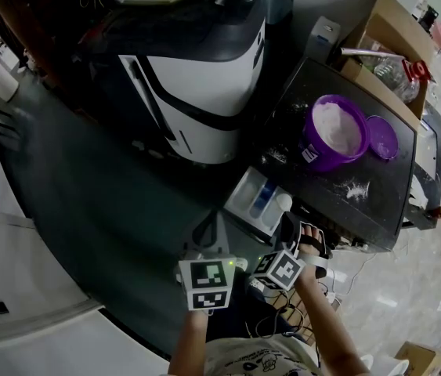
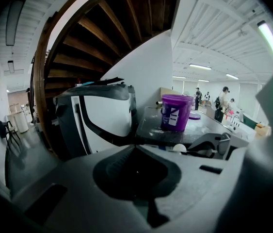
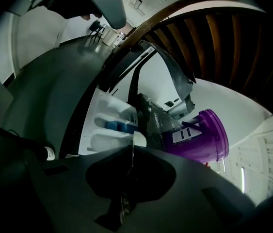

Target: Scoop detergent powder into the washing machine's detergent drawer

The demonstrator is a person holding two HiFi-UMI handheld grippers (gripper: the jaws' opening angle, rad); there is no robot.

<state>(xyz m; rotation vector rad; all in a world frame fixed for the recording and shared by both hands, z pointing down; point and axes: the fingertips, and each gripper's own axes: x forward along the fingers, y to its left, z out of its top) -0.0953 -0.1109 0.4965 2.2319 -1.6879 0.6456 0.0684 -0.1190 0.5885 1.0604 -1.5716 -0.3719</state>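
Observation:
The purple bucket (image 1: 336, 131) of white detergent powder stands open on the dark machine top (image 1: 392, 198), its lid (image 1: 382, 137) beside it. The white detergent drawer (image 1: 259, 198) is pulled out below, with a blue insert. My right gripper (image 1: 289, 224) is shut on the thin handle of a white scoop (image 1: 283, 202), whose bowl hangs over the drawer's near end. The right gripper view shows the scoop bowl (image 3: 139, 139) just past the right gripper (image 3: 132, 149), with the drawer (image 3: 108, 114) and bucket (image 3: 199, 137) beyond. My left gripper (image 1: 208, 232) is shut and empty left of the drawer; the left gripper (image 2: 135, 148) faces the bucket (image 2: 176, 111).
A large white and black appliance (image 1: 197, 92) stands left of the machine. Spilled powder (image 1: 357, 189) lies on the machine top. A cardboard box (image 1: 384, 30) with a plastic bag sits behind the bucket. Cables trail on the floor near my arms. People stand far off in the left gripper view.

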